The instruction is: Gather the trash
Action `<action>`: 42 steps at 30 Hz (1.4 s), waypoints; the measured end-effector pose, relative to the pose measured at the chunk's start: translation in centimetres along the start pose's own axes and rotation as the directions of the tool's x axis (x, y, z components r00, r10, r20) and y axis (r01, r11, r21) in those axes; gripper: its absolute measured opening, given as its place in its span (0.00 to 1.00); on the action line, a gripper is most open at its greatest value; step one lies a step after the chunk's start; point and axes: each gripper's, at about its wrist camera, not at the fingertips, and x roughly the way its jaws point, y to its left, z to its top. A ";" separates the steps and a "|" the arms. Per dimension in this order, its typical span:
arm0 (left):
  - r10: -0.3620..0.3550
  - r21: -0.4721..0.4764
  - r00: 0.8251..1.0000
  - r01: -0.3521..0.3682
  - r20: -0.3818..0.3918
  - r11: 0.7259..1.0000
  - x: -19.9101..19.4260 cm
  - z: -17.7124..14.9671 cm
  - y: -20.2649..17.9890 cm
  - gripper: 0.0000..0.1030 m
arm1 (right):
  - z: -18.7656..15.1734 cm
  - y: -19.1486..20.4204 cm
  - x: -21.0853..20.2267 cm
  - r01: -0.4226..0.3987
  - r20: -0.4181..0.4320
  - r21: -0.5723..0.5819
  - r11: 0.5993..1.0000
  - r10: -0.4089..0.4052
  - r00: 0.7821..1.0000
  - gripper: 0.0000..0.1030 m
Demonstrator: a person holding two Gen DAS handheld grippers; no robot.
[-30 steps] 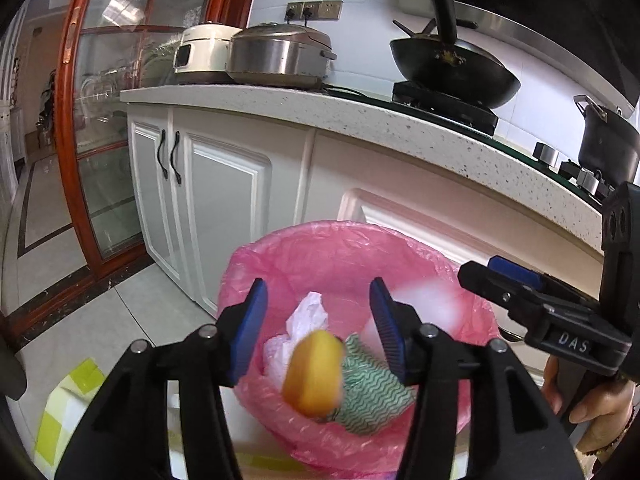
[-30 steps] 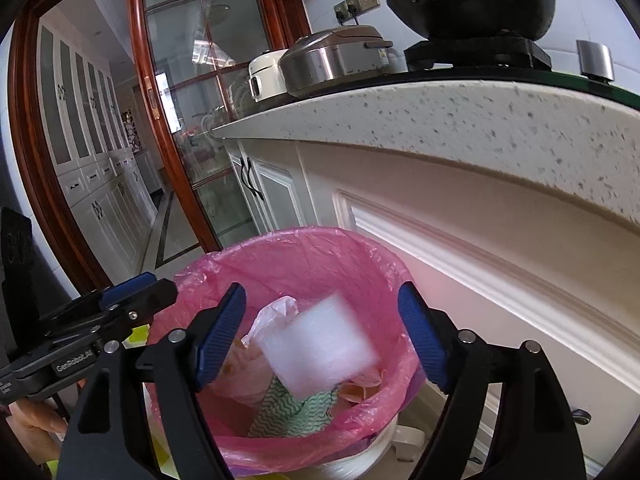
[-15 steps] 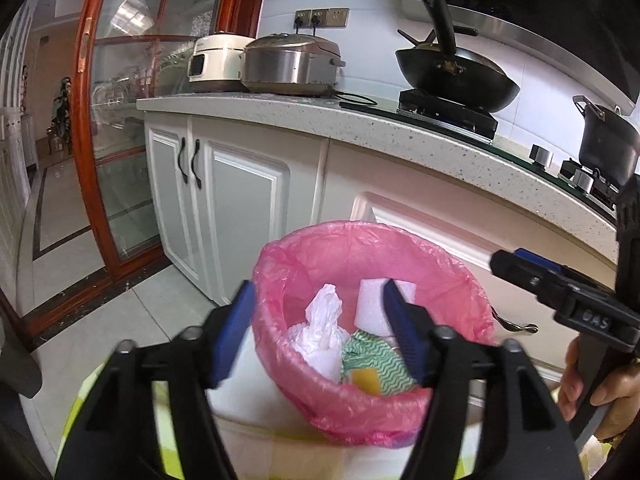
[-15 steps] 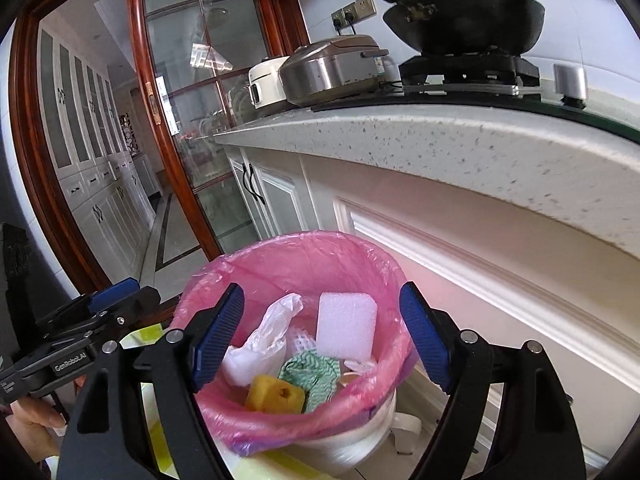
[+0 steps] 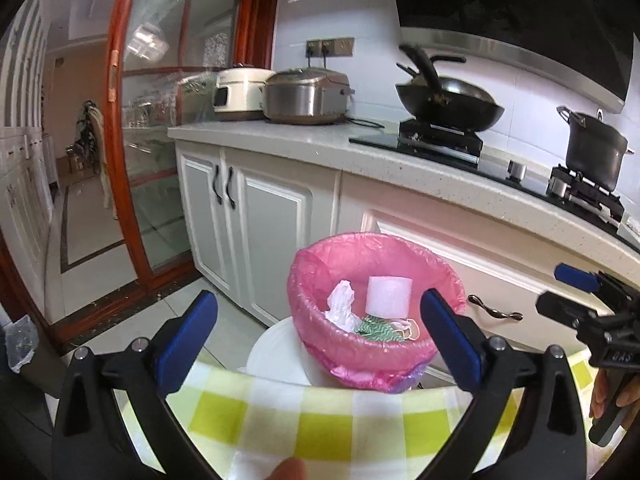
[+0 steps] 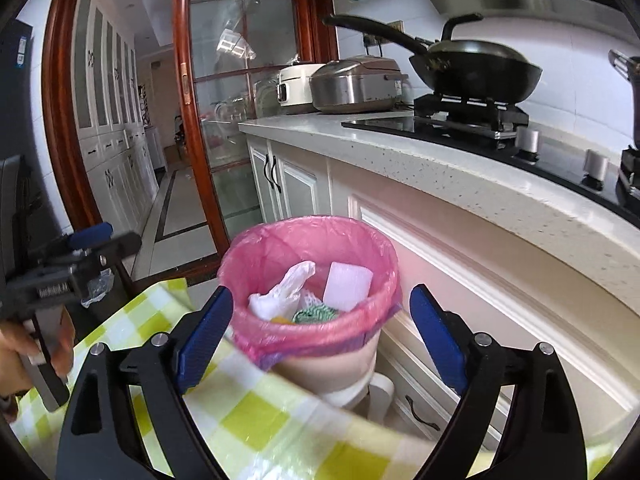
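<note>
A bin lined with a pink bag (image 5: 372, 356) (image 6: 312, 336) stands by the cabinet, just past the table edge. Inside lie a white foam block (image 5: 389, 296) (image 6: 347, 286), a crumpled white bag (image 5: 341, 306) (image 6: 282, 290), a green patterned cloth (image 5: 378, 329) (image 6: 316, 314) and a sliver of yellow sponge (image 6: 280, 320). My left gripper (image 5: 318, 340) hangs back over the table, jaws opening wide, nothing between them. My right gripper (image 6: 322, 326) is likewise back from the bin, jaws opening, empty. Each gripper shows in the other's view: right (image 5: 588, 304), left (image 6: 80, 256).
A table with a green and white checked cloth (image 5: 320, 420) (image 6: 256, 420) lies under both grippers. White cabinets and a stone counter (image 5: 400, 164) run behind the bin, carrying rice cookers (image 5: 308, 96), a wok (image 5: 448, 104) and a pot (image 5: 596, 152). A red-framed glass door (image 5: 160, 140) stands to the left.
The yellow sponge and white foam block dropped from the grippers into the bin. Both grippers then pulled back and up over the checked cloth, and the left jaws spread much wider.
</note>
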 end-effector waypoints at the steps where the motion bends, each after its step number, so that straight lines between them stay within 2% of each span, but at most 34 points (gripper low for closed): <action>1: -0.002 -0.006 1.000 0.002 0.008 1.000 -1.0 0.1 0.0 0.96 | -0.2 0.2 -0.8 0.000 0.001 -0.002 1.000 0.000 1.000 0.83; 6: -0.003 0.018 0.999 0.002 0.047 1.000 -5.6 0.0 -1.0 0.96 | -0.7 1.7 -5.3 0.015 0.027 -0.013 1.000 -0.015 1.000 0.83; 12: 0.001 0.064 0.997 -0.006 0.071 0.998 -11.1 -1.7 -3.1 0.96 | -1.9 4.3 -10.6 0.019 0.056 -0.025 1.000 -0.017 0.998 0.83; 22: -0.018 0.086 0.995 0.010 0.096 0.996 -21.1 -5.4 -5.3 0.96 | -4.8 7.9 -20.1 0.024 0.092 -0.023 0.999 -0.022 0.996 0.83; 28: -0.053 0.100 0.995 0.044 0.080 0.994 -25.9 -6.4 -6.4 0.96 | -6.6 9.3 -24.9 0.023 0.095 0.011 1.000 -0.023 0.995 0.83; 34: -0.062 0.145 0.995 0.051 0.074 0.988 -29.6 -8.2 -7.7 0.96 | -7.4 10.8 -28.7 0.027 0.091 -0.009 1.000 -0.026 0.996 0.83; 42: -0.093 0.077 0.993 0.088 0.068 0.993 -31.1 -7.7 -7.3 0.96 | -7.6 11.9 -30.6 0.052 0.083 -0.036 0.998 -0.048 0.995 0.83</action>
